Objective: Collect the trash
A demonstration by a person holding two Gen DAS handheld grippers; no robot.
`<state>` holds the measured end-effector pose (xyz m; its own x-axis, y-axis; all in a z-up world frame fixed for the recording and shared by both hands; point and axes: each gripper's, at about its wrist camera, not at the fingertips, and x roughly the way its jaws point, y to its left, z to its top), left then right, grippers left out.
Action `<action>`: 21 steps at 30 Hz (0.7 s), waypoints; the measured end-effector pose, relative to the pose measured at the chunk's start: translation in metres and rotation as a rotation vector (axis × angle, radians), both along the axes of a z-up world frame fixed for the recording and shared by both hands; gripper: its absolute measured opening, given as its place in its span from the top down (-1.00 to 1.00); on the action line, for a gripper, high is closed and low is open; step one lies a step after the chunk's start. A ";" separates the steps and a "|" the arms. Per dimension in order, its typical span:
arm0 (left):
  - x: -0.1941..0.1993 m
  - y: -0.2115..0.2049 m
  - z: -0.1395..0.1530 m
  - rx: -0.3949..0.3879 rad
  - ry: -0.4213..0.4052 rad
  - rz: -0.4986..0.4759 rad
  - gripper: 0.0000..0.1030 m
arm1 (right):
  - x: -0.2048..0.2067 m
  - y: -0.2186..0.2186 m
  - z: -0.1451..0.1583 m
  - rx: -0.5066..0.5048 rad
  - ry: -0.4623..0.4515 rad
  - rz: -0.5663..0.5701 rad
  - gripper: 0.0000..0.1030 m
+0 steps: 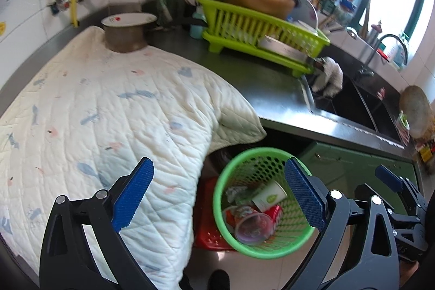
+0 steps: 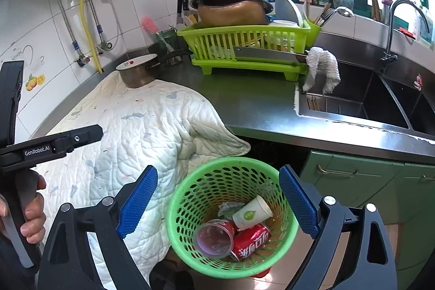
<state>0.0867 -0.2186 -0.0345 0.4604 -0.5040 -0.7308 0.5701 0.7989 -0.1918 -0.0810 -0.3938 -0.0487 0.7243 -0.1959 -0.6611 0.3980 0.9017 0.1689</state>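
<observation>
A green mesh trash basket (image 1: 239,243) (image 2: 195,260) stands on the floor by the counter. It holds a white paper cup (image 1: 269,196) (image 2: 251,214), a red soda can (image 2: 251,239), a clear plastic cup (image 1: 252,227) (image 2: 214,237) and crumpled wrappers. My left gripper (image 1: 218,195) is open and empty, above the basket's left edge and the quilted cloth (image 1: 108,113). My right gripper (image 2: 217,200) is open and empty, directly above the basket. The right gripper also shows at the right edge of the left wrist view (image 1: 394,181).
A white quilted cloth (image 2: 146,132) covers the left counter with a lidded pot (image 2: 138,71) on it. A lime dish rack (image 2: 244,45) with bowls and a cleaver stands behind. The sink (image 2: 353,94) and tap lie right. Green cabinets (image 2: 367,181) are below. A red crate (image 1: 206,222) sits beside the basket.
</observation>
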 end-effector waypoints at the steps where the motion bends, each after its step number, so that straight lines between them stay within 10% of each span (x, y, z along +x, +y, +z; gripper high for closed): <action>1: 0.000 0.003 0.002 -0.003 -0.011 0.008 -0.86 | 0.001 0.001 0.001 0.005 0.000 0.007 -0.70; 21: 0.009 0.087 0.028 0.002 -0.149 0.202 -0.87 | 0.042 0.036 0.035 -0.080 -0.034 0.143 -0.75</action>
